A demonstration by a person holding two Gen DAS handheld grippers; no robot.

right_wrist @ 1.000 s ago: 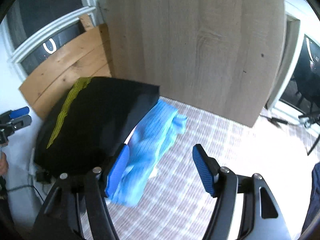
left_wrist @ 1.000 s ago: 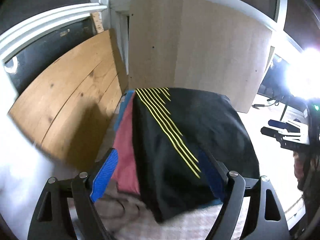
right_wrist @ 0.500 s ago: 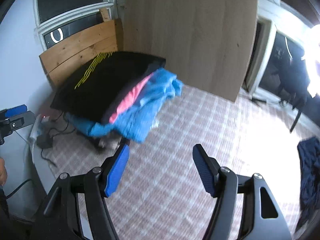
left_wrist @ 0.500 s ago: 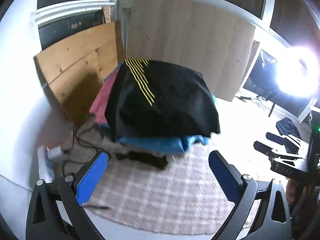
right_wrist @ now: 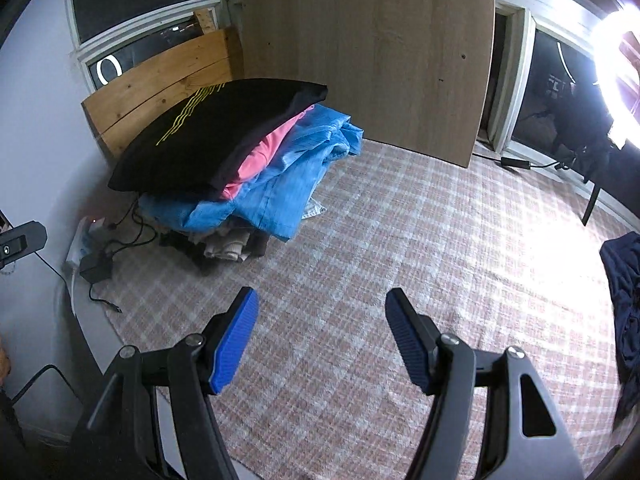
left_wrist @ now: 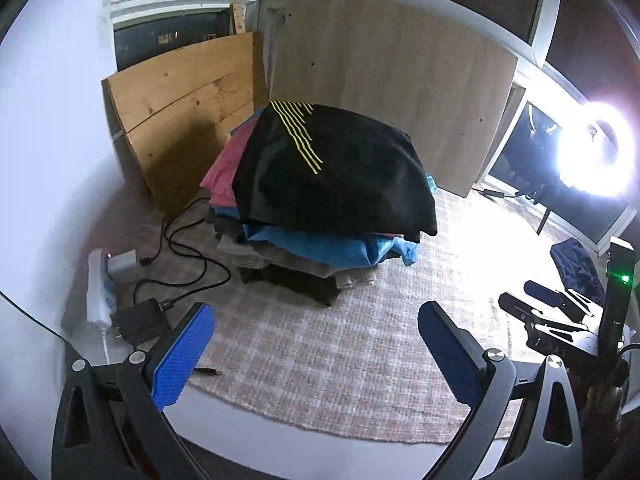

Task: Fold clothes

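A stack of folded clothes rests on the checked rug (left_wrist: 320,360). On top lies a black garment with yellow stripes (left_wrist: 332,172) (right_wrist: 216,136), over pink (right_wrist: 264,152) and blue (right_wrist: 288,192) pieces. My left gripper (left_wrist: 316,312) hangs open above the rug, short of the stack, with nothing between its blue pads. My right gripper (right_wrist: 322,296) is open too, empty, over bare rug to the right of the stack. A dark navy garment (right_wrist: 624,280) lies crumpled at the far right.
A white power strip (left_wrist: 100,292) with adapters and black cables lies left of the stack by the wall. Two wooden boards (left_wrist: 184,112) (right_wrist: 368,52) lean behind it. A bright ring light (left_wrist: 592,152) glares at the right.
Both grippers have drawn back from the stack, which now sits farther off. The left jaws widened and the black garment, earlier between them, stays on top of the stack.
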